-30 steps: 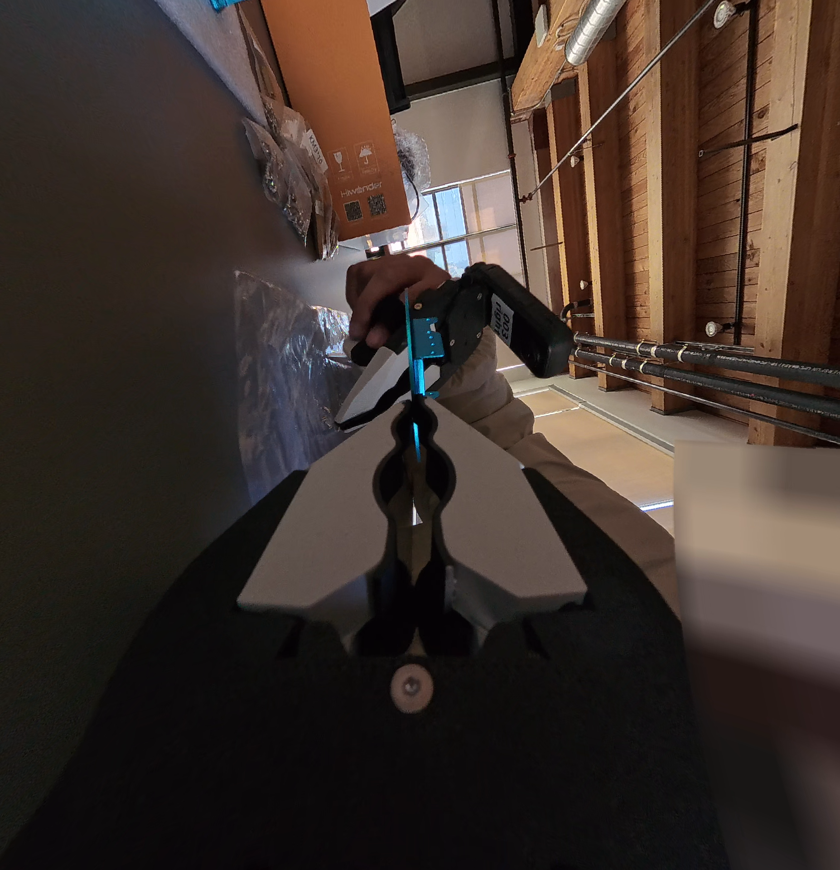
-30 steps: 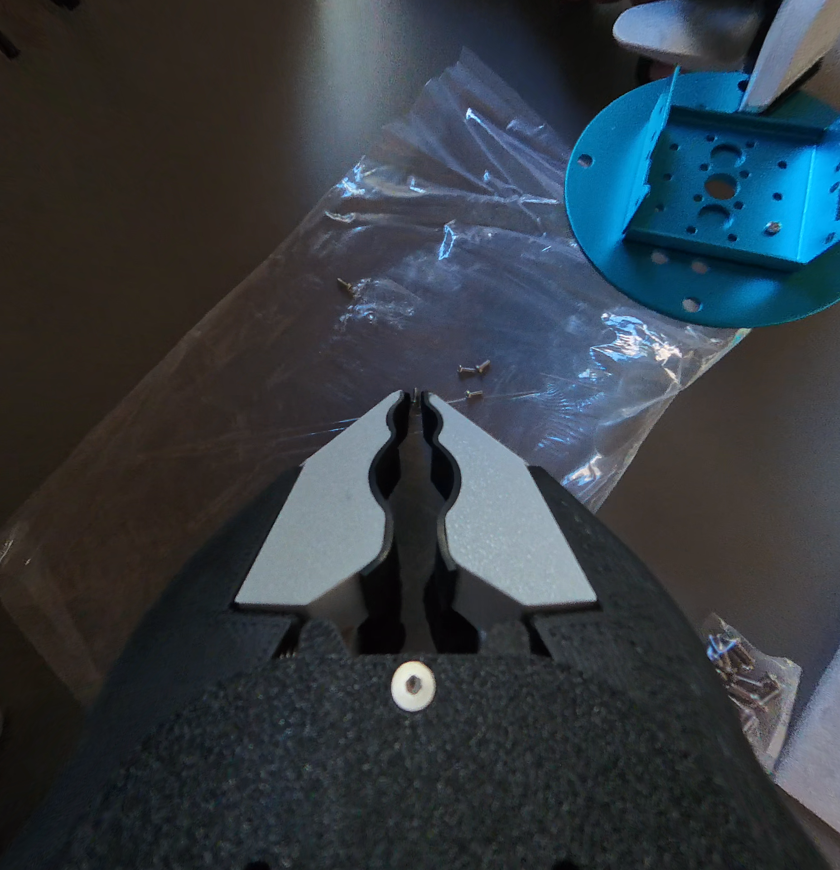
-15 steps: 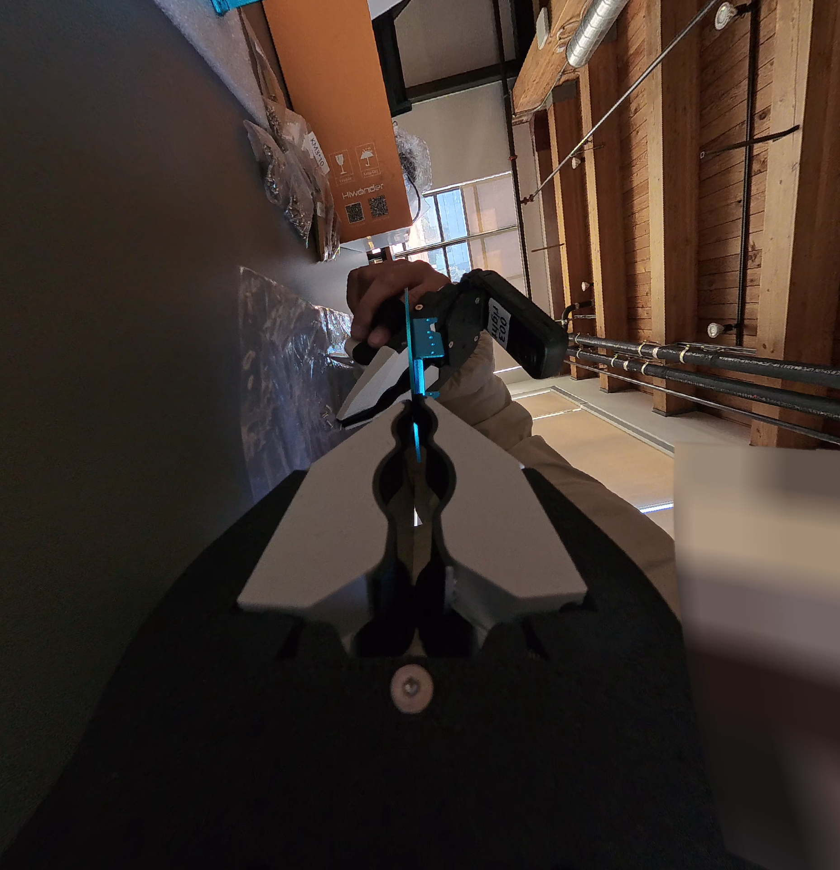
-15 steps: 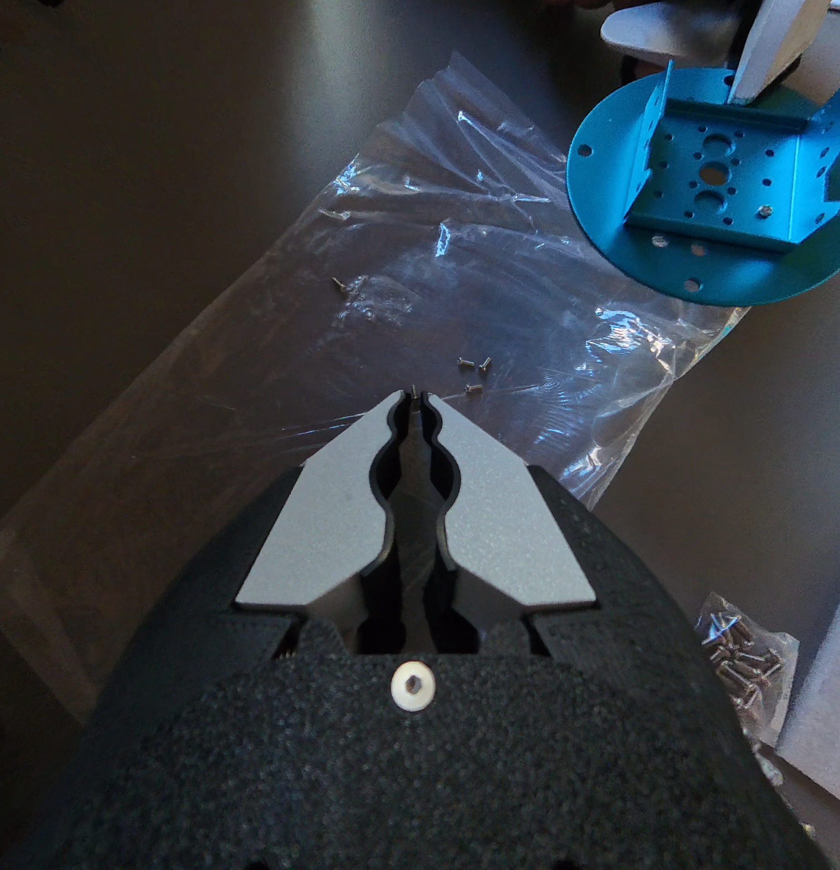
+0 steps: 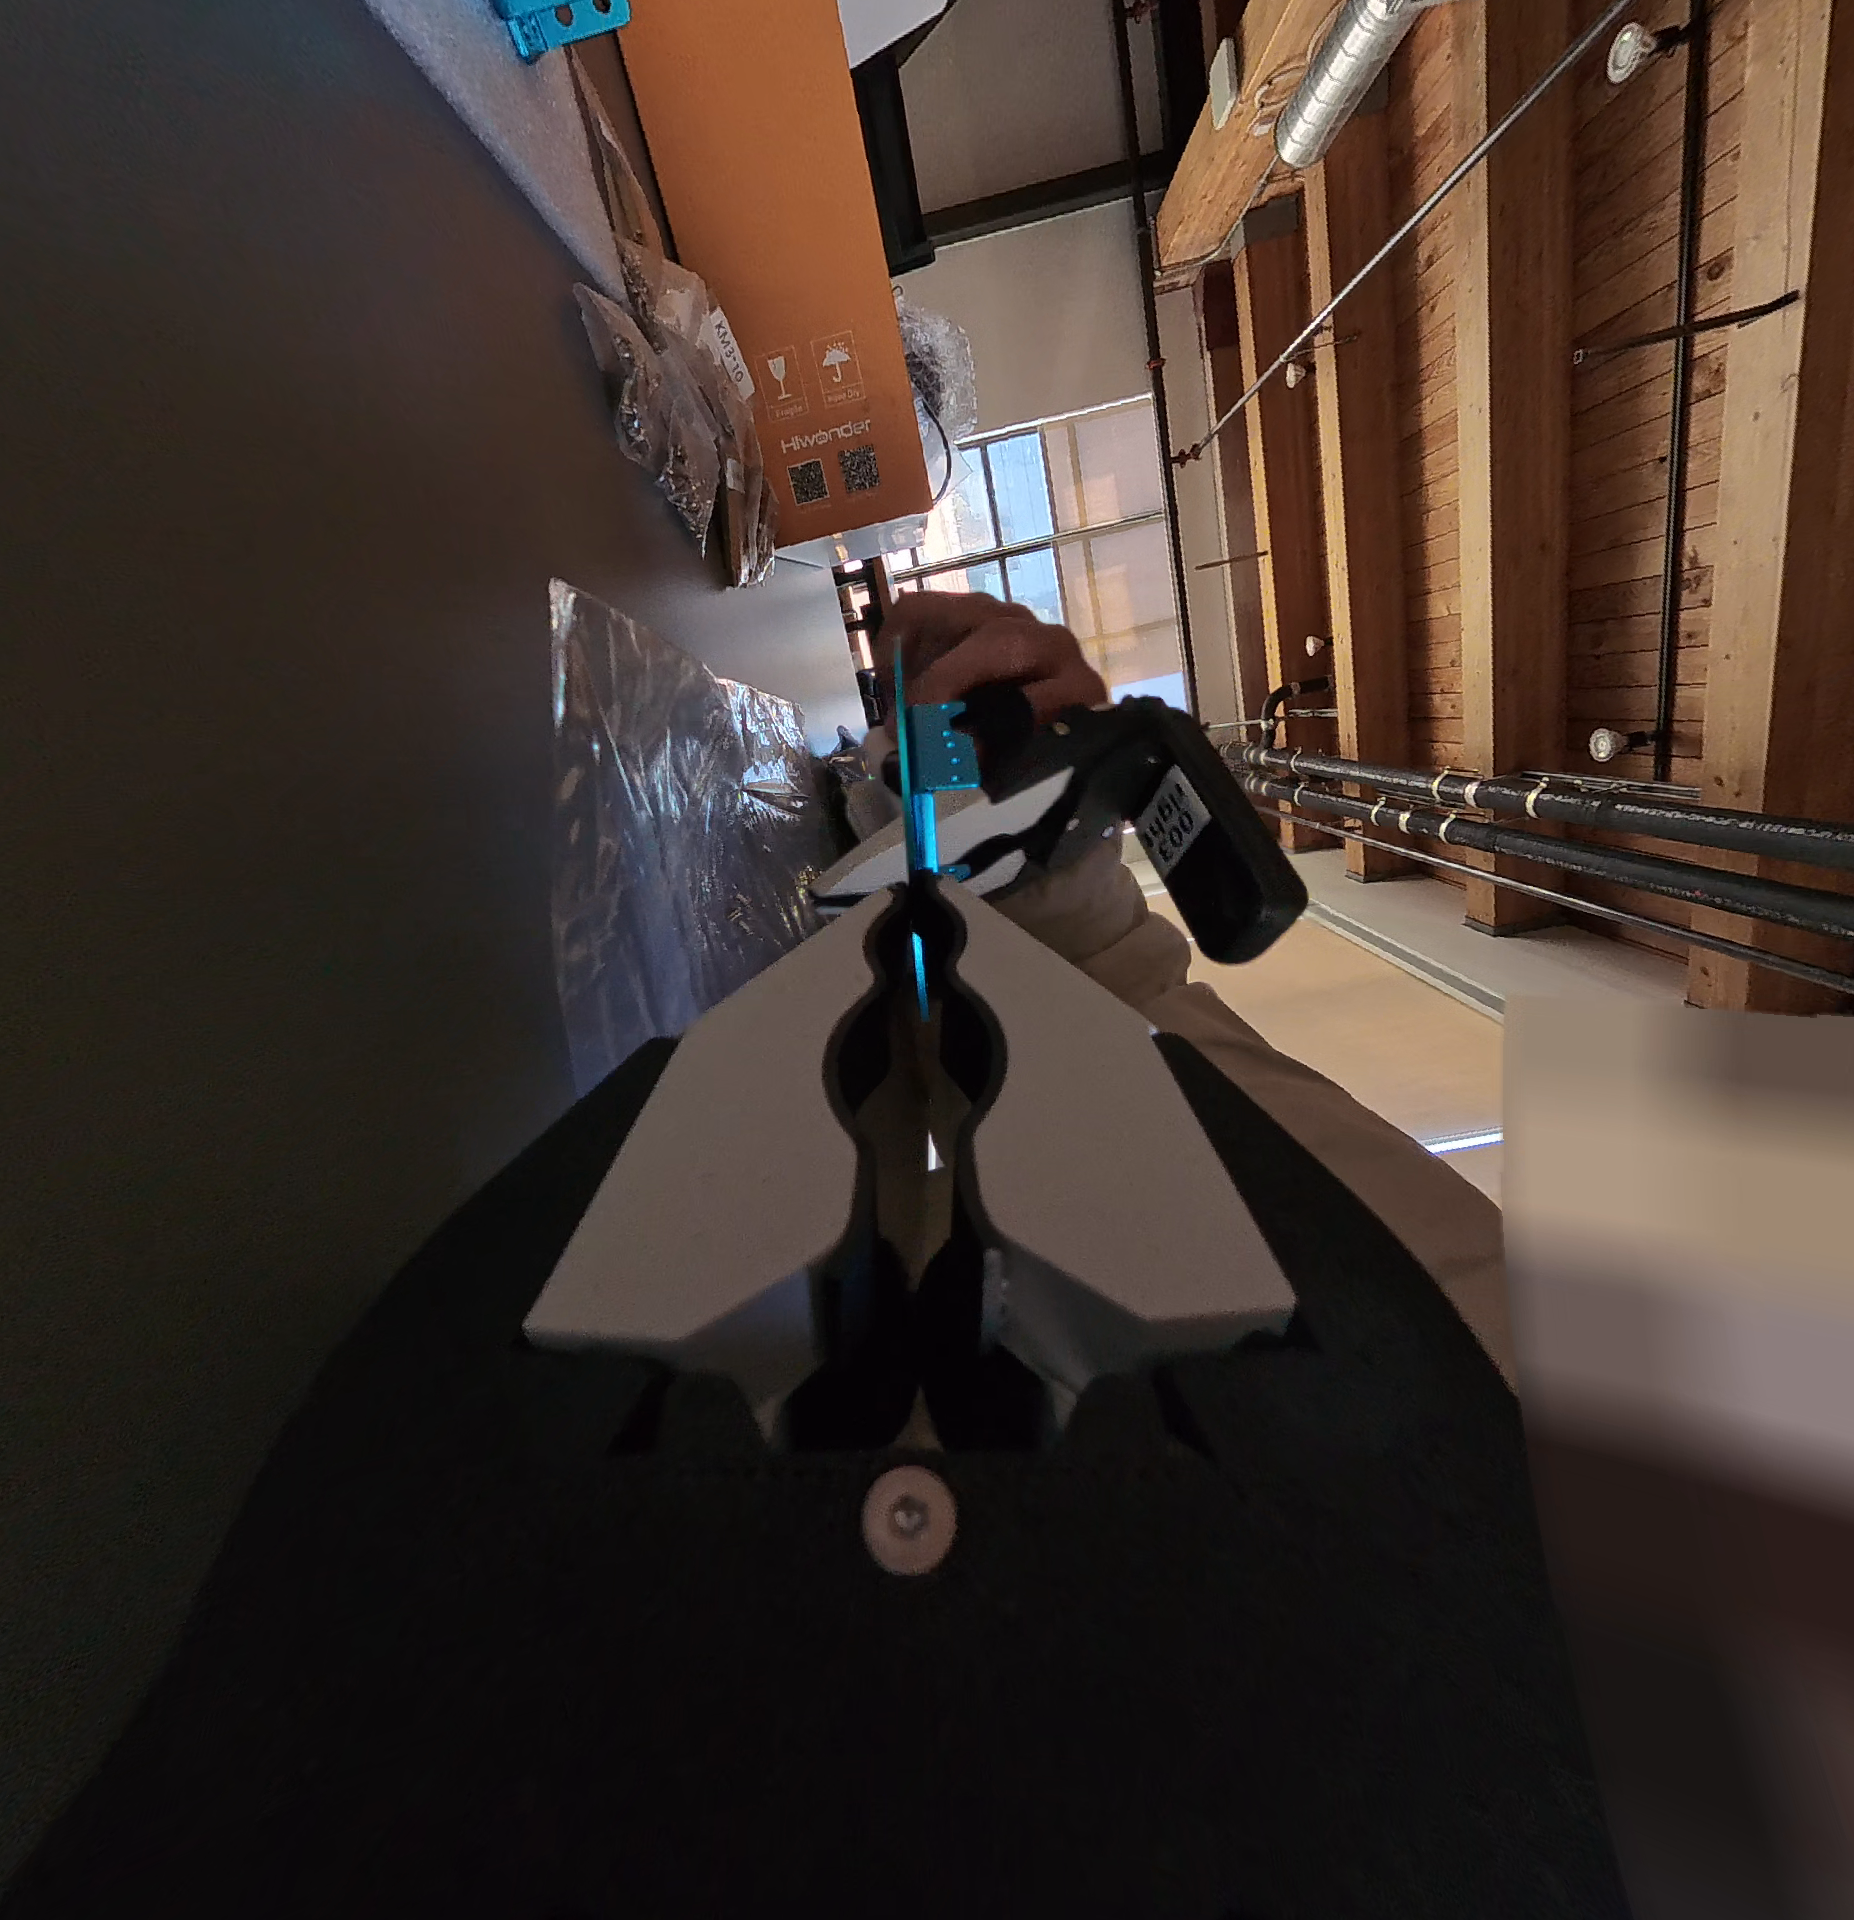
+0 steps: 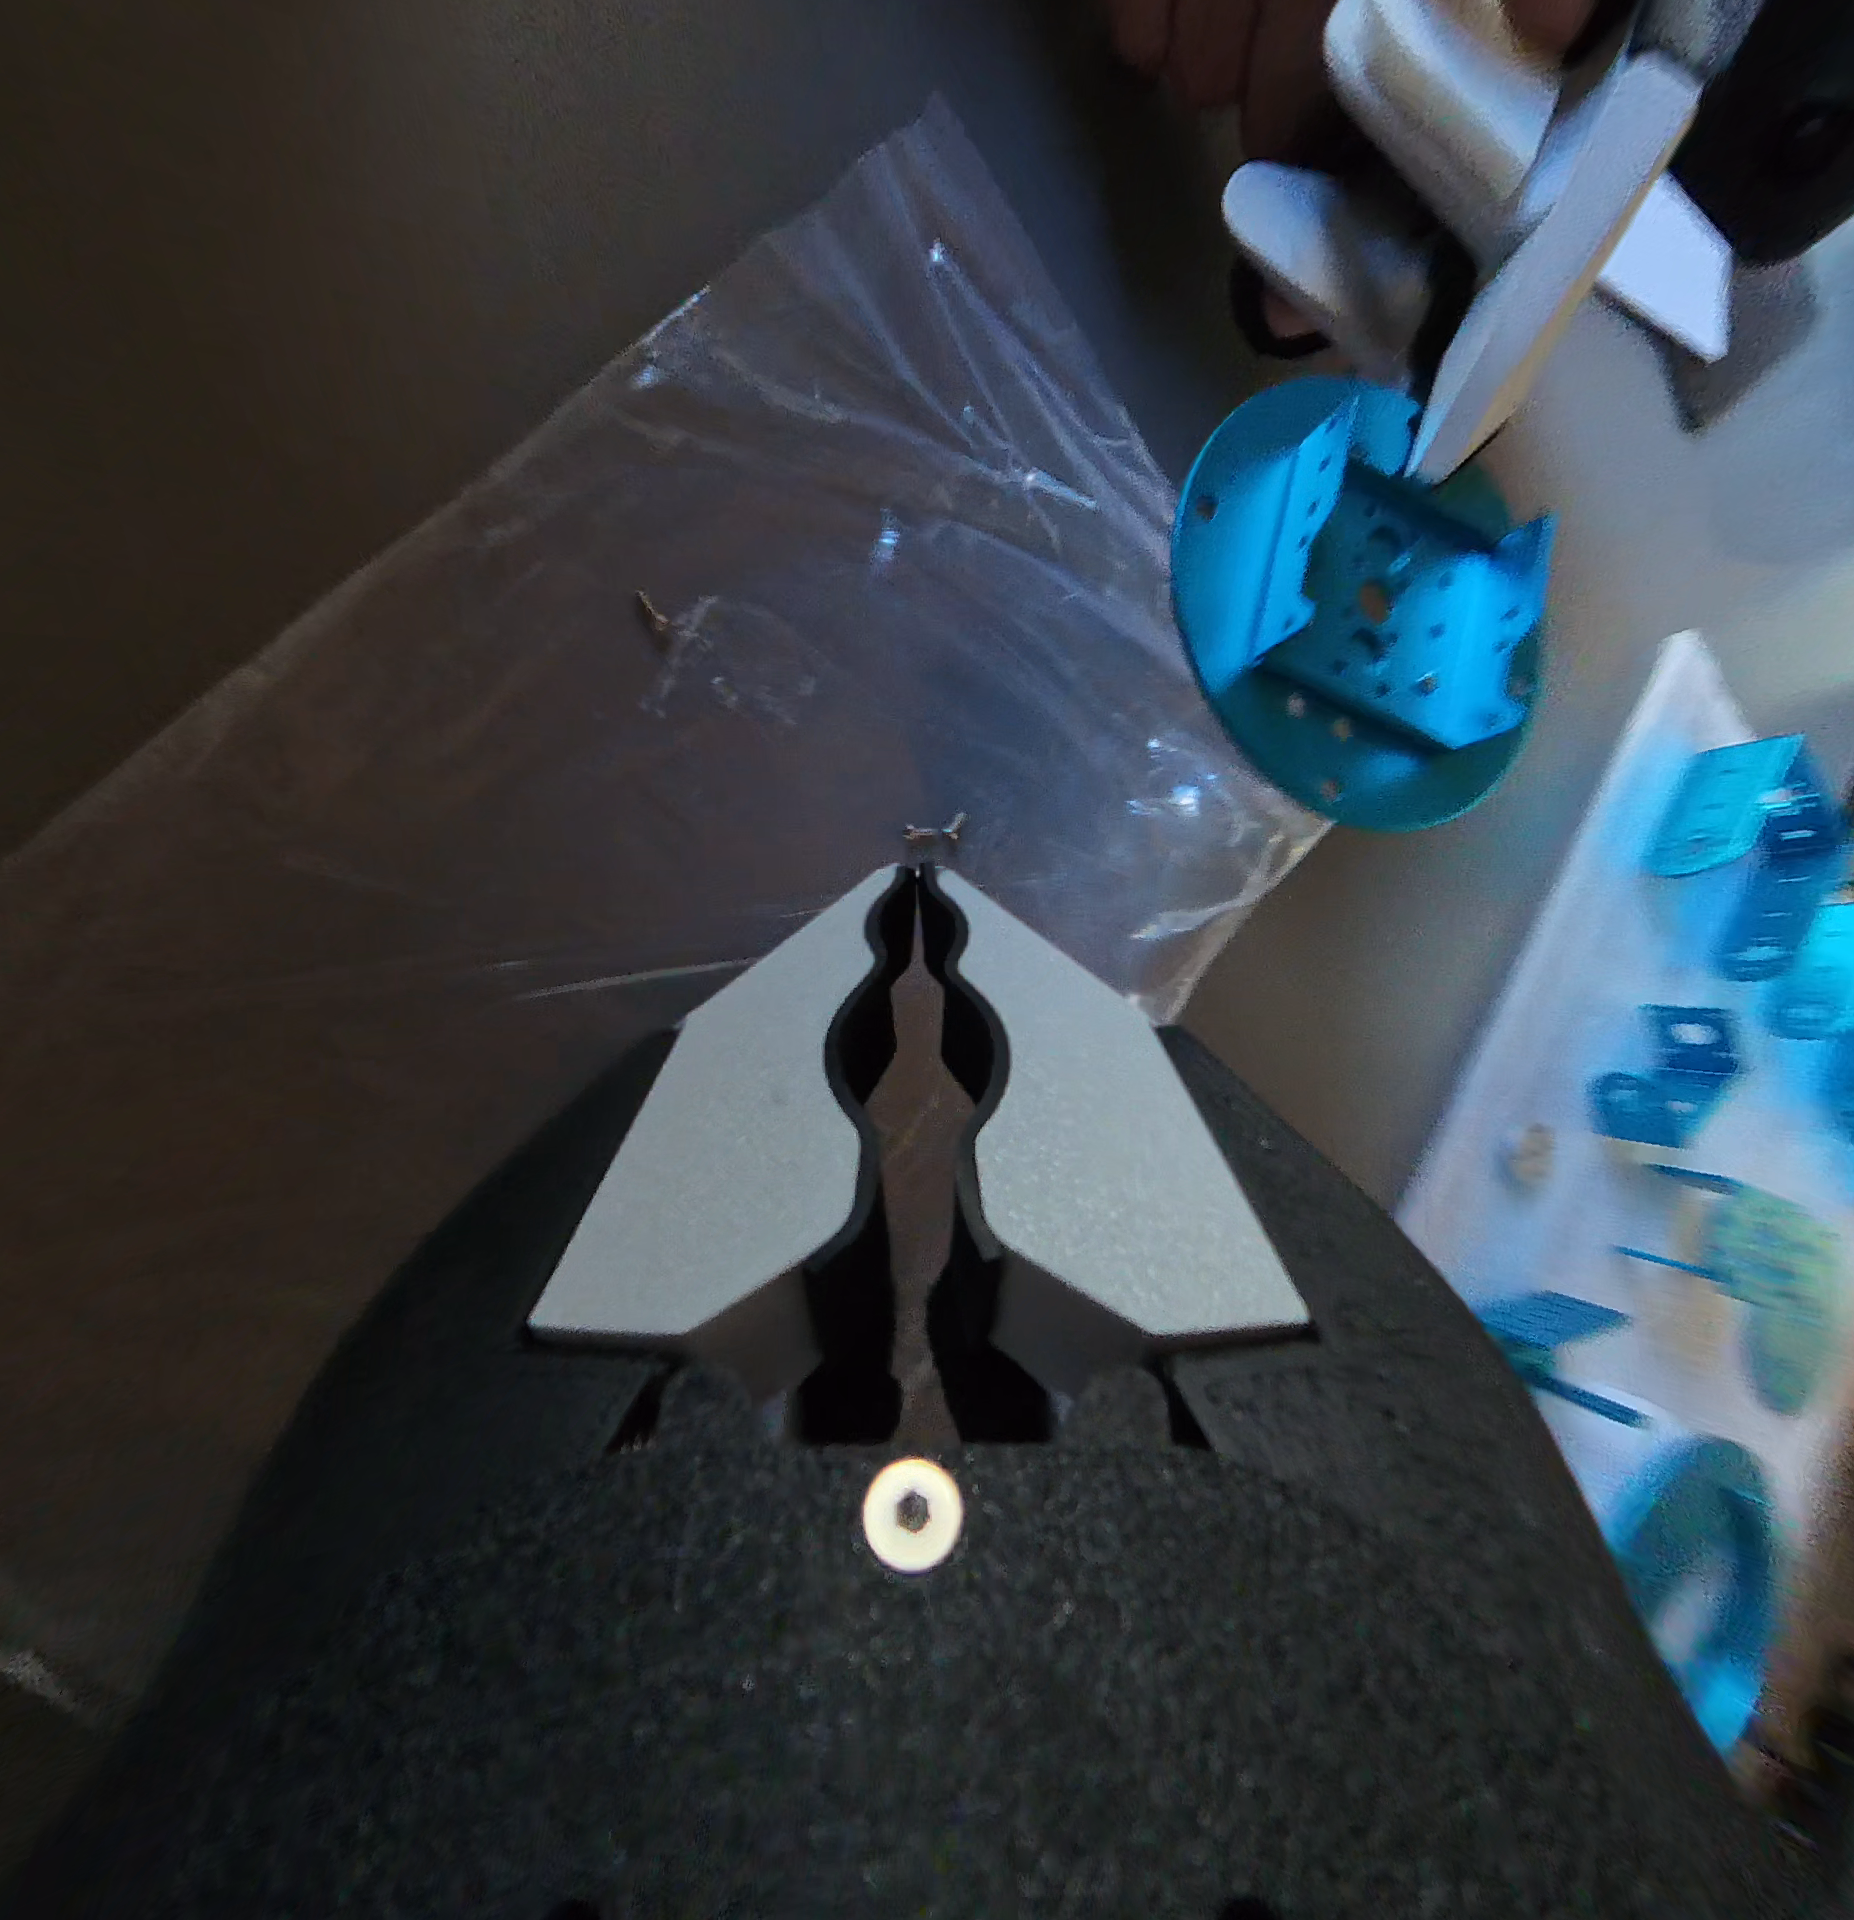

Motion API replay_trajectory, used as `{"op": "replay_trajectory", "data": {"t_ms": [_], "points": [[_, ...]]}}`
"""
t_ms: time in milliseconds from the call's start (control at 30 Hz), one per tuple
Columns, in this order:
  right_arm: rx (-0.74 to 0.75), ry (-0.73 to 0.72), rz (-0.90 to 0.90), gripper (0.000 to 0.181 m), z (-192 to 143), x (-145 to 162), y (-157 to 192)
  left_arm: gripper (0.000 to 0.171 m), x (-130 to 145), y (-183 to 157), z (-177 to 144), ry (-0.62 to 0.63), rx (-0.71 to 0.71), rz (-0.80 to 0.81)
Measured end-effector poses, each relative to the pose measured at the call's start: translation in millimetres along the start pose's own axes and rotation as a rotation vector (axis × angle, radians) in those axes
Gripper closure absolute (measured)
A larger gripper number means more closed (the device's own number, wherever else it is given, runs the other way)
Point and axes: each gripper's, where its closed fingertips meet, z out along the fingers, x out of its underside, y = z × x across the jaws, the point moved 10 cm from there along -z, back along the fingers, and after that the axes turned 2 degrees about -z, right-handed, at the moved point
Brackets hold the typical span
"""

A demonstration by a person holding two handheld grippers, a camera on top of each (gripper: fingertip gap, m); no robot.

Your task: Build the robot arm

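Screw (image 6: 919,831) pinched in our right jaws looks tiny, slippery; left jaws clamp stiff disc (image 5: 918,810) by its rim.

Dim, window-backlit, blurred right edge

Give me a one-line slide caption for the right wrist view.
Right gripper pinches a tiny screw above a clear plastic bag, while the left gripper holds a blue round plate.
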Motion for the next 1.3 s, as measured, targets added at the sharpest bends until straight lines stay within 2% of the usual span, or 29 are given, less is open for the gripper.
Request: {"op": "replay_trajectory", "data": {"t_ms": [133,267,333,500,633,933,1067,1300], "points": [[0.105,0.124,-0.157,0.181,-6.1,-13.0,7.2,0.171,0.7,0.1,0.3,-0.001,-0.016,0.006],[0.147,0.123,-0.110,0.181,-4.0,-11.1,12.9,0.171,2.1,0.0,1.8,0.004,-0.020,0.010],[0.246,0.089,-0.115,0.181,-6.4,-15.8,12.5,0.171,2.6,-0.1,2.2,0.006,-0.021,0.011],[0.721,0.084,-0.343,0.181,-11.8,-34.1,8.1,0.171,5.5,-0.9,5.1,0.027,-0.017,0.012],[0.816,0.074,-0.413,0.181,-3.0,-39.6,2.8,0.171,8.1,-1.1,8.4,0.052,-0.014,0.015],[0.676,0.019,-0.403,0.181,4.7,-35.2,-9.6,0.171,9.7,-3.2,10.3,0.092,0.015,0.033],[0.623,0.086,-0.435,0.181,7.0,-36.8,-18.5,0.171,10.0,-3.3,10.9,0.099,0.022,0.032],[0.624,0.148,-0.478,0.181,16.6,-40.5,-24.9,0.171,8.5,-1.6,9.4,0.080,0.012,0.014]]}}
